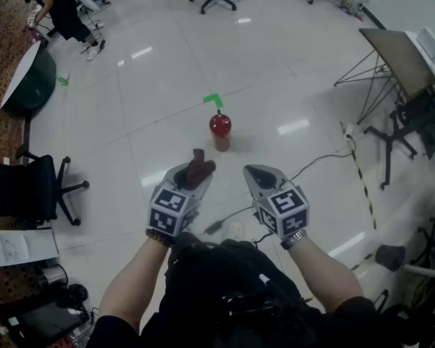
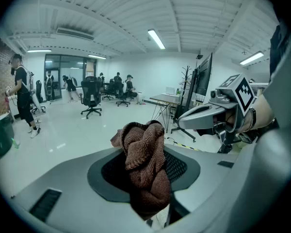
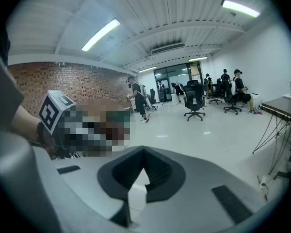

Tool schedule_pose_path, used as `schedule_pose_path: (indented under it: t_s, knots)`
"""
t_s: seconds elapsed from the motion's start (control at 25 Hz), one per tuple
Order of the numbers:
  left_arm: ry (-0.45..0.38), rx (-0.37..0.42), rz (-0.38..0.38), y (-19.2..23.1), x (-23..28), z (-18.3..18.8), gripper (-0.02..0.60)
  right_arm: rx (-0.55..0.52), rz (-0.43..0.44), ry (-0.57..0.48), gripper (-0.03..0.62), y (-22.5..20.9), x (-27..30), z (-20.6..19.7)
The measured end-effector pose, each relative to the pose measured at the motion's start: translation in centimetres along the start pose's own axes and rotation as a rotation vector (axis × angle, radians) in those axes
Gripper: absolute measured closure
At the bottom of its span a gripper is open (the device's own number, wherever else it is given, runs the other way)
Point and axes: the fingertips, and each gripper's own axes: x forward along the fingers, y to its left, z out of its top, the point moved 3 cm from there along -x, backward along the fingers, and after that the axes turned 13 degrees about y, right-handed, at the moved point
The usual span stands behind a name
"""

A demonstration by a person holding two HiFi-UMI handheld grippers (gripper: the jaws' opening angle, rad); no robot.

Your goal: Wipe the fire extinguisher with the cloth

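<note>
Approaching extinguisher (image 1: 220, 130), wiping not yet begun | left tongs (image 1: 191, 170) clamping cloth (image 2: 145, 164); right tongs (image 1: 257, 173) closed, empty | next, likely: closing in, pressing cloth onto cylinder

The right gripper (image 3: 143, 149) was closed, jaws meeting on nothing; past its fingertips stood an office chair (image 3: 194, 103), seemingly empty.

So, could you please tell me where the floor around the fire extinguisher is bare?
The tiled floor is bare left of the fire extinguisher, out to the office chair, and beyond it past the green tape. To its right a cable crosses and stands crowd the edge.
</note>
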Motion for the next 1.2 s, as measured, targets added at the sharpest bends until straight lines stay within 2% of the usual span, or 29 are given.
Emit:
schedule_pose_path:
  t_s: [0.52, 0.88, 1.2]
  knots:
    - [0.032, 0.008, -0.025, 6.0, 4.4, 0.5, 0.414, -0.006, -0.034, 0.005, 0.569, -2.4, 4.1, 3.1]
    - [0.069, 0.078, -0.106, 14.4, 9.2, 3.0, 0.414, 0.046, -0.024, 0.057, 0.569, -4.9, 13.3, 8.7]
    - [0.125, 0.084, -0.197, 22.9, 13.8, 4.4, 0.414, 0.124, -0.100, 0.134, 0.569, -7.7, 20.8, 12.4]
